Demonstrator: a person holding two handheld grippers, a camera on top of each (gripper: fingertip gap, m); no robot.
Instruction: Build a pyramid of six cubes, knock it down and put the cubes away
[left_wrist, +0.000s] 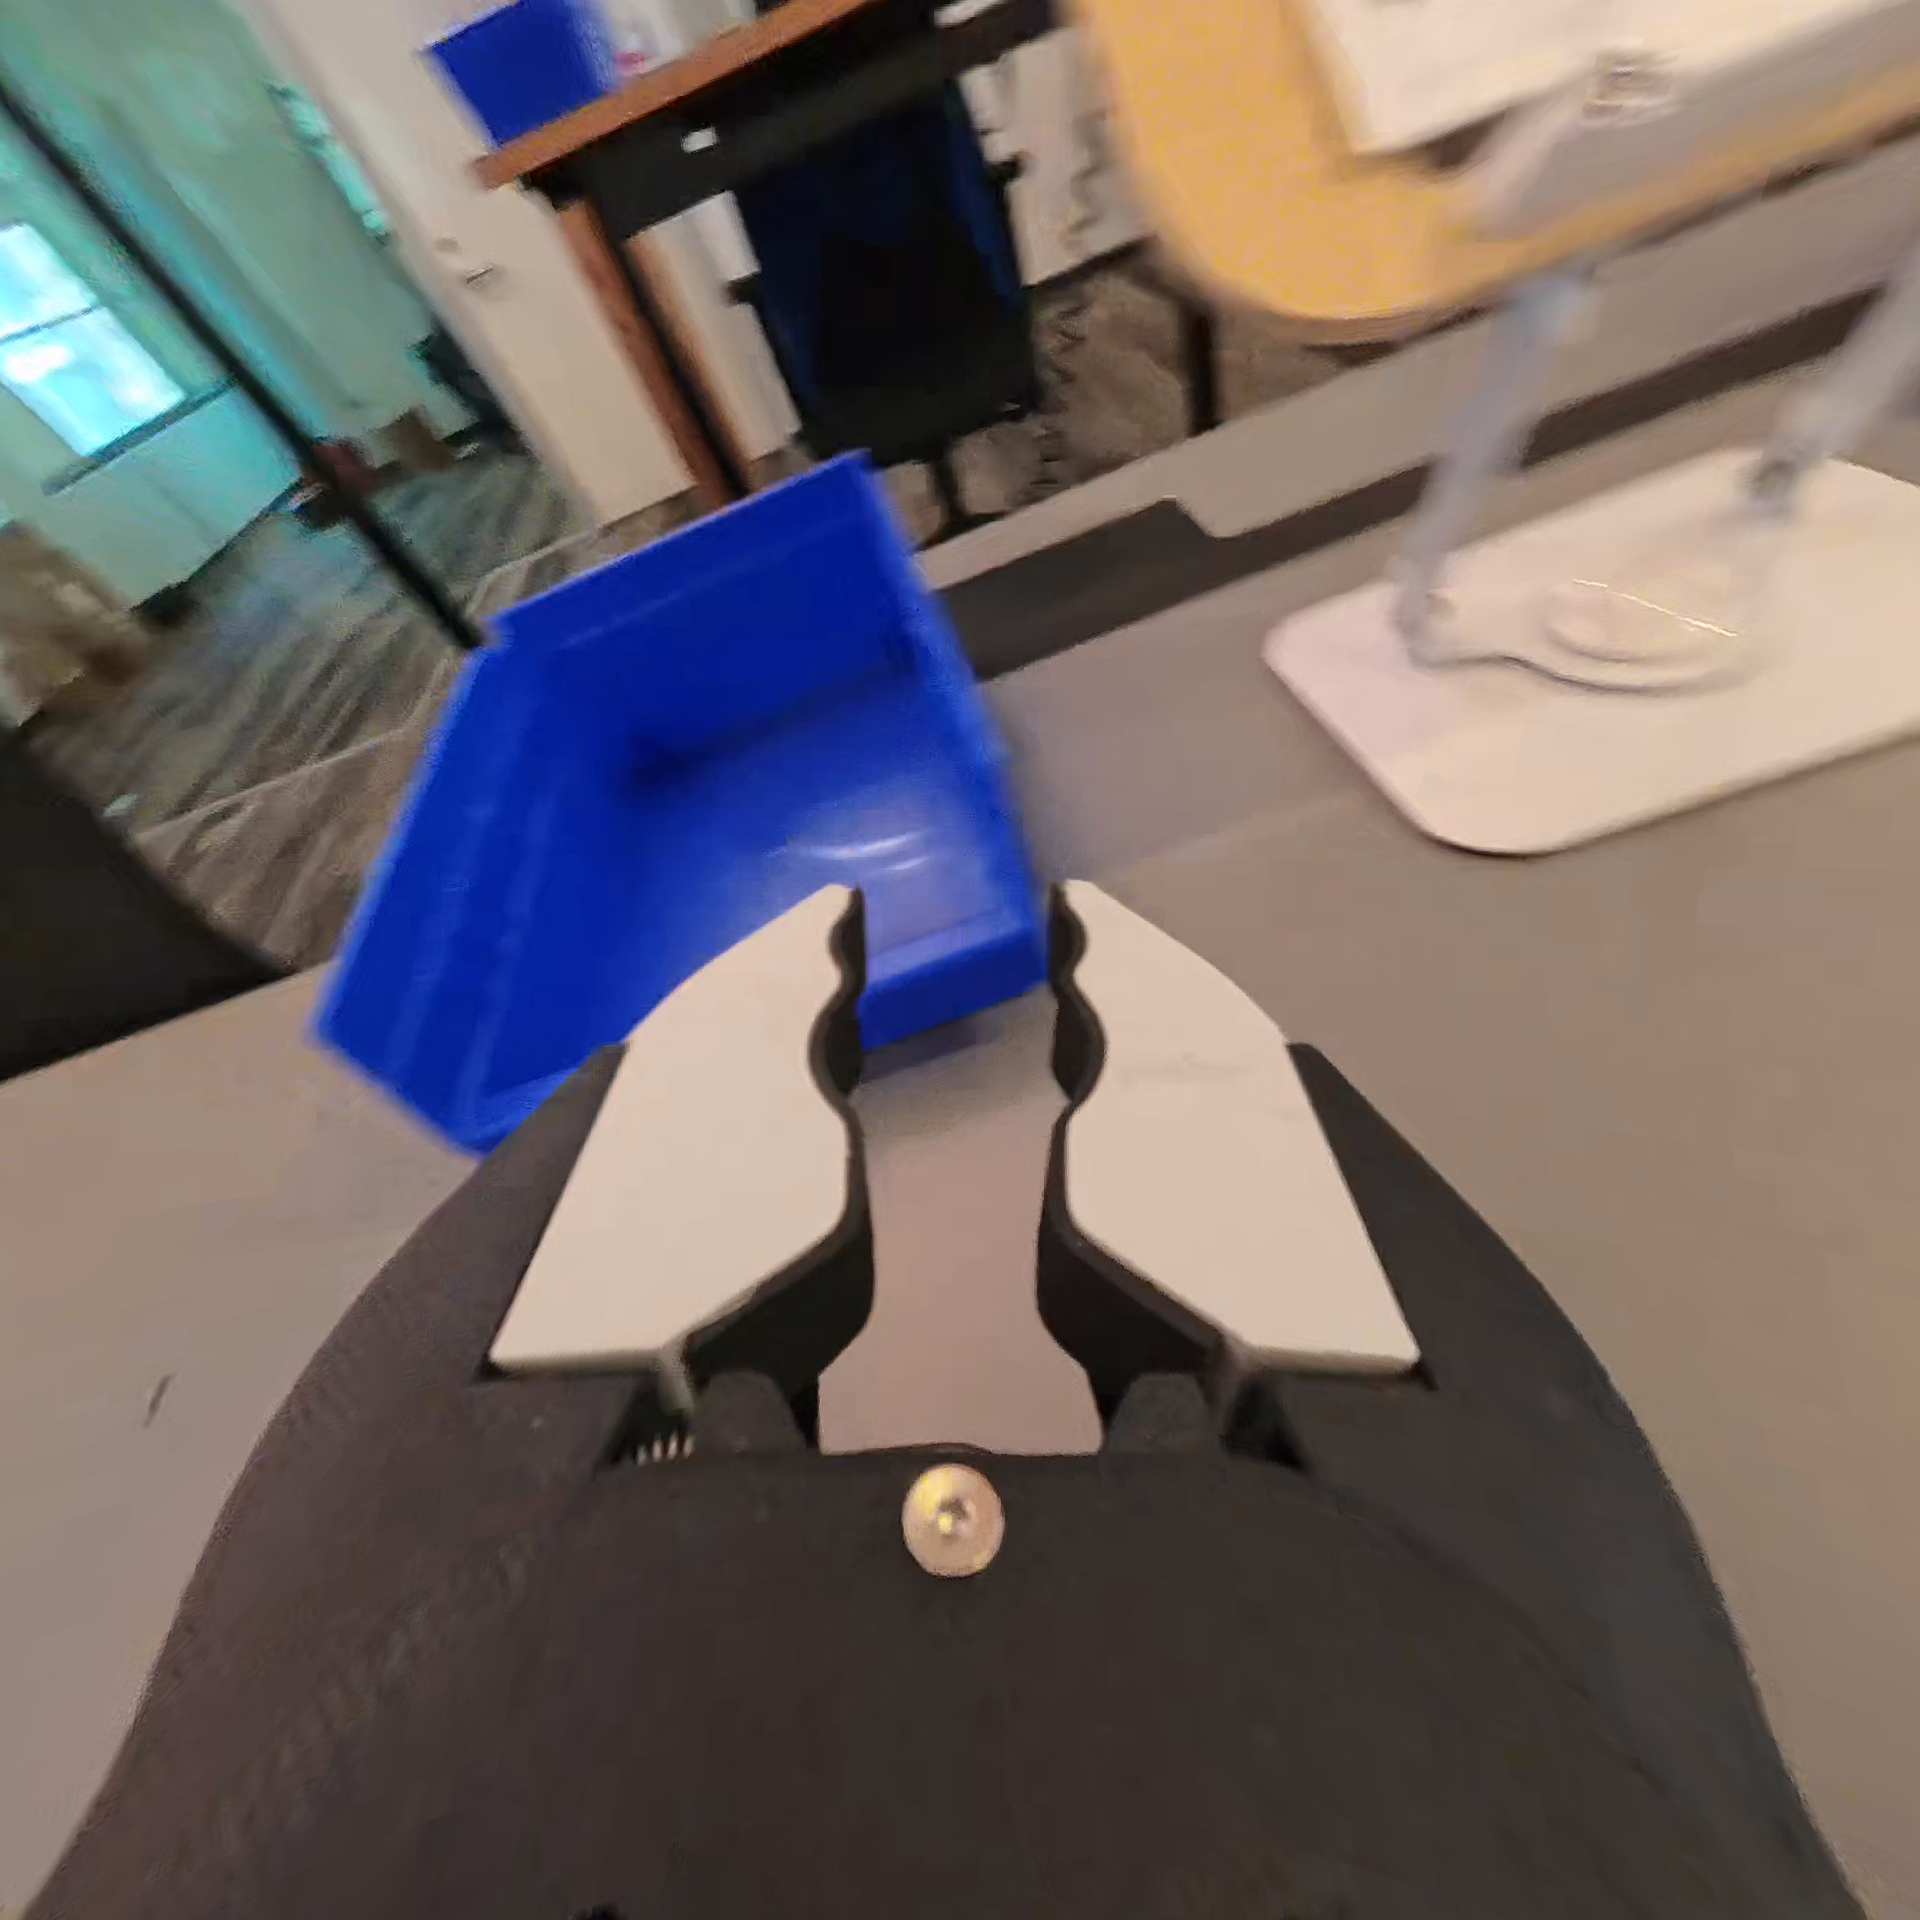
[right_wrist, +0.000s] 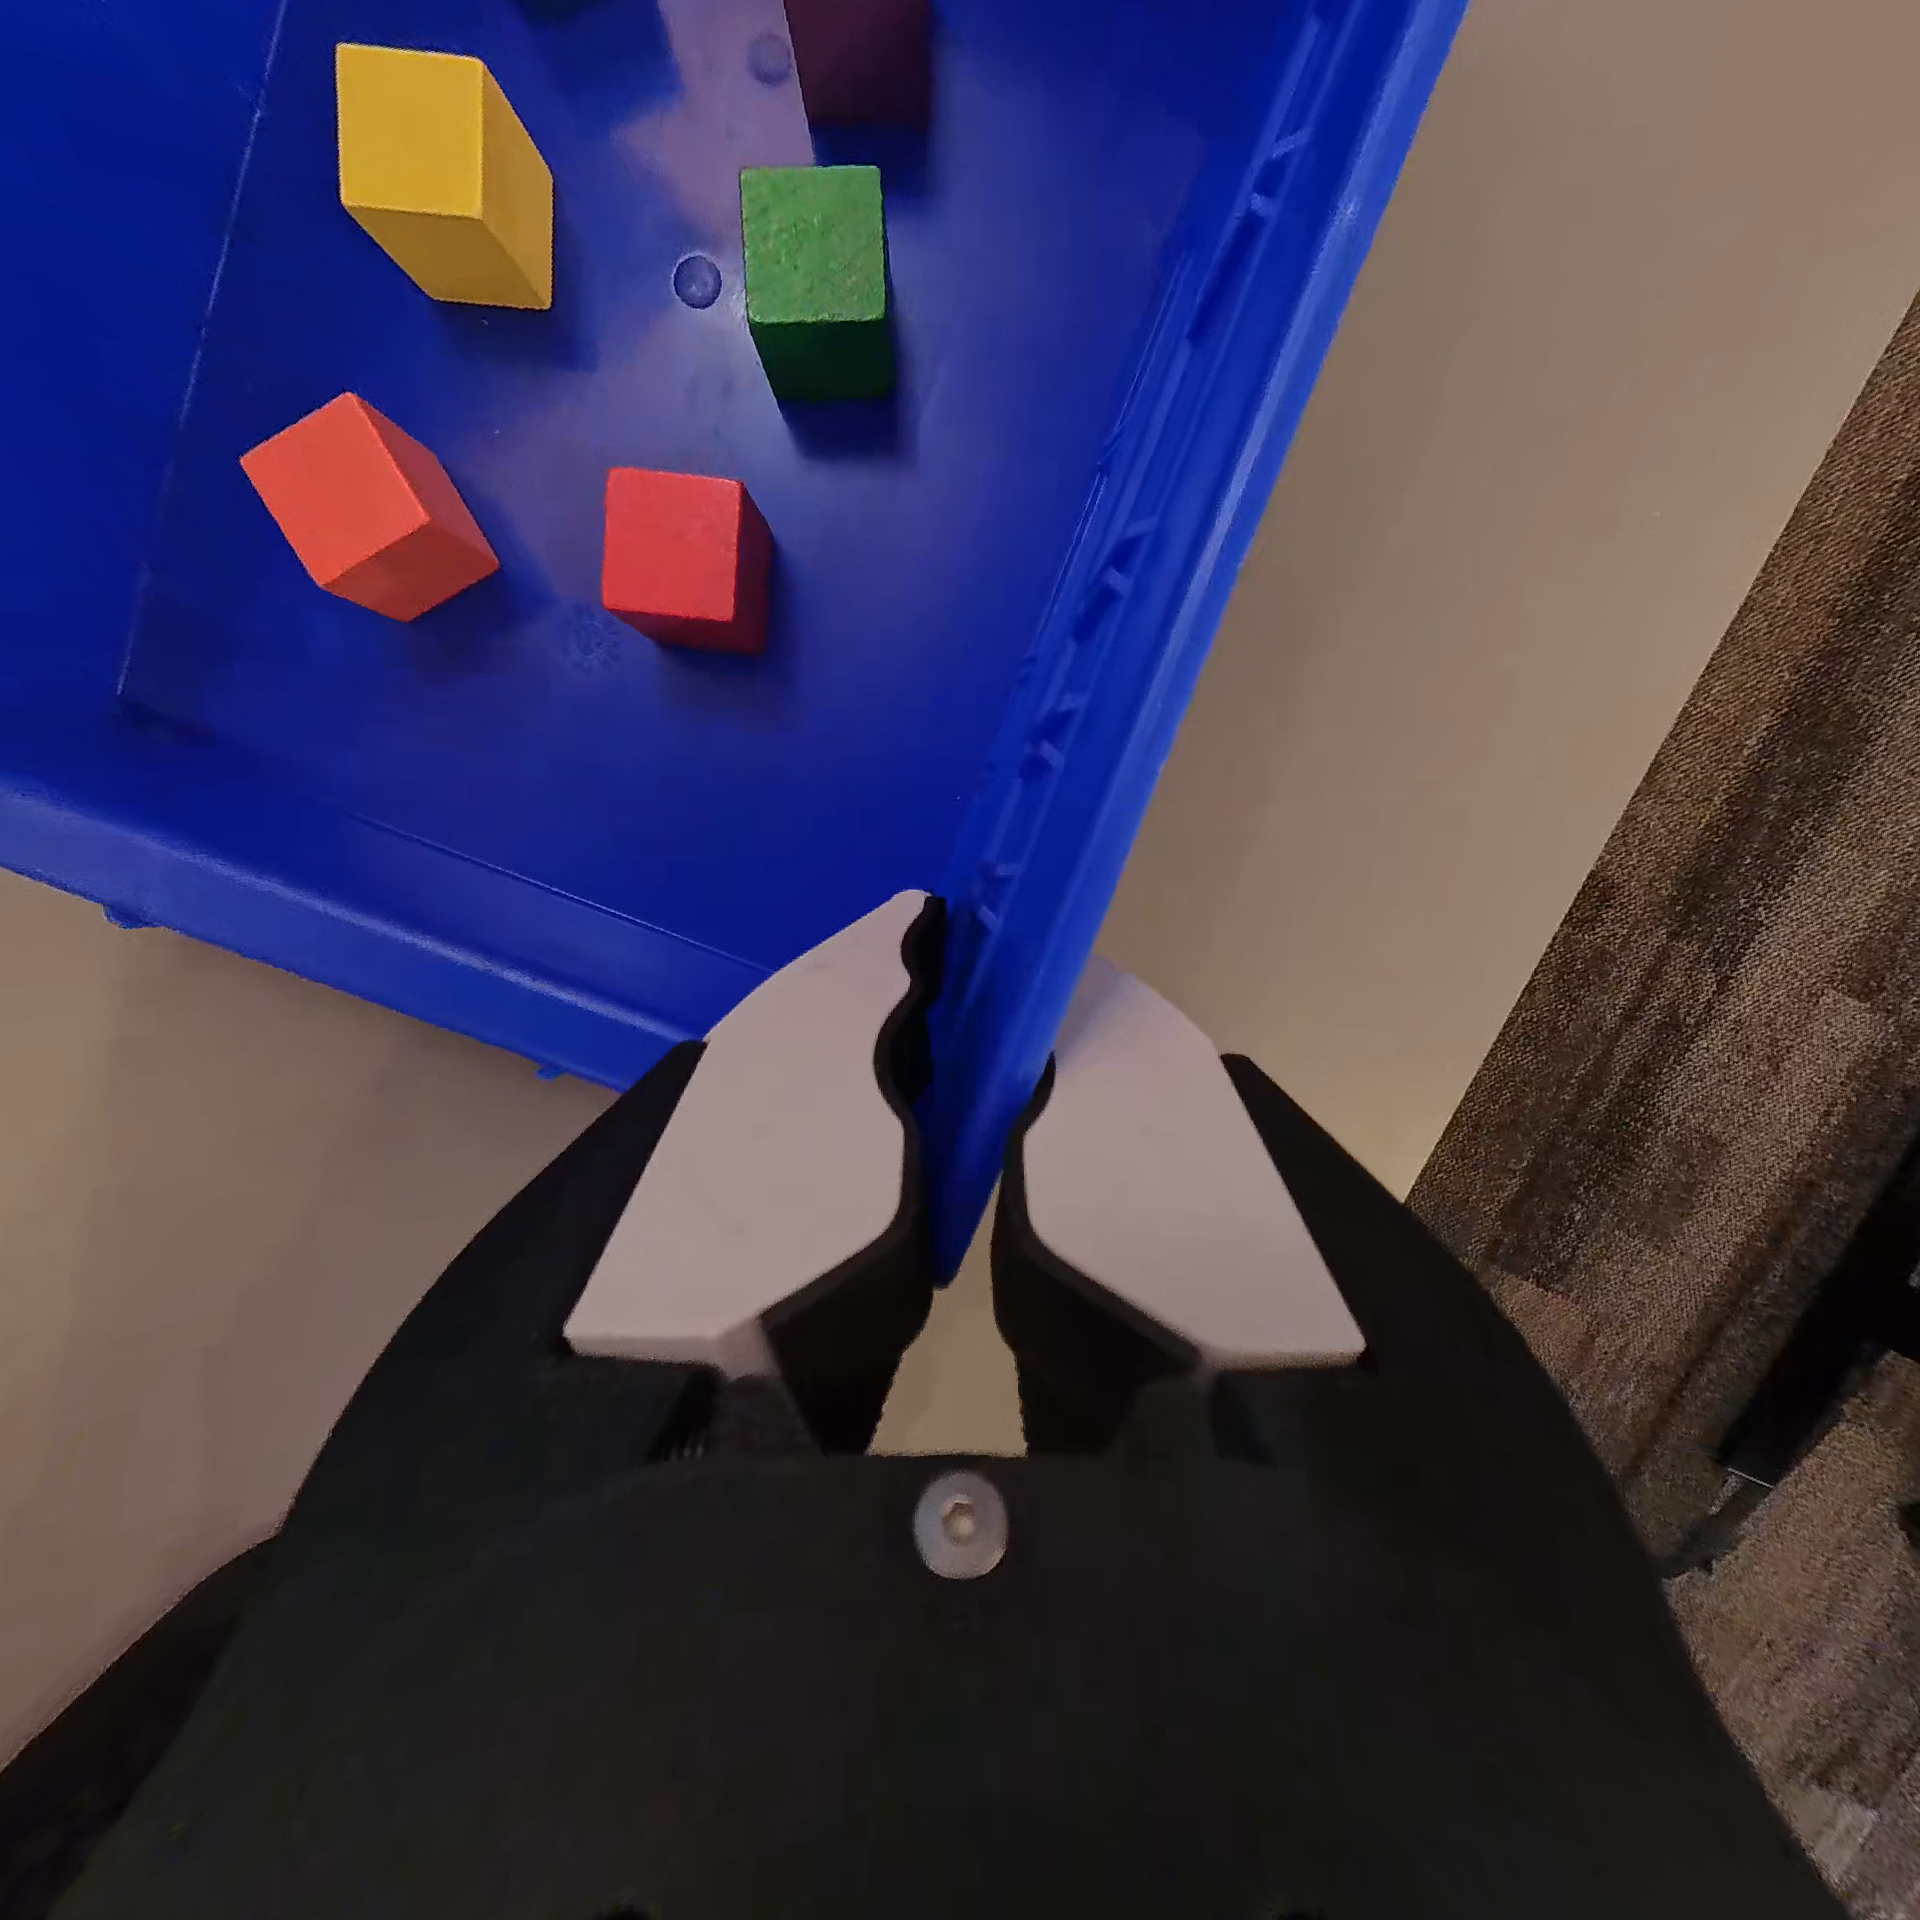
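The right claw (right_wrist: 961, 997) is clamped on the side wall of a blue bin (right_wrist: 1039, 727), close to its near corner: one finger (right_wrist: 790, 1122) lies inside the wall with its dark pad against the plastic, the other outside it. The bin sits on a pale surface (right_wrist: 1455, 520), near the edge, with carpet (right_wrist: 1714, 935) beyond.

On the bin's floor lie loose cubes, well apart from one another: a yellow cube (right_wrist: 436, 166) at the far left, a green cube (right_wrist: 816, 270) to its right, an orange cube (right_wrist: 358, 504) and a red cube (right_wrist: 681, 551) nearer the claw, and a dark purple cube (right_wrist: 862, 62) cut off at the top of the view.

The left claw (left_wrist: 956, 956) hangs spread open with bare air between its fingers, over the grey surface (left_wrist: 1455, 1039). It points at a blue bin (left_wrist: 582, 831), blurred in that view. A white stand base (left_wrist: 1507, 727) rests on the surface off to the right.
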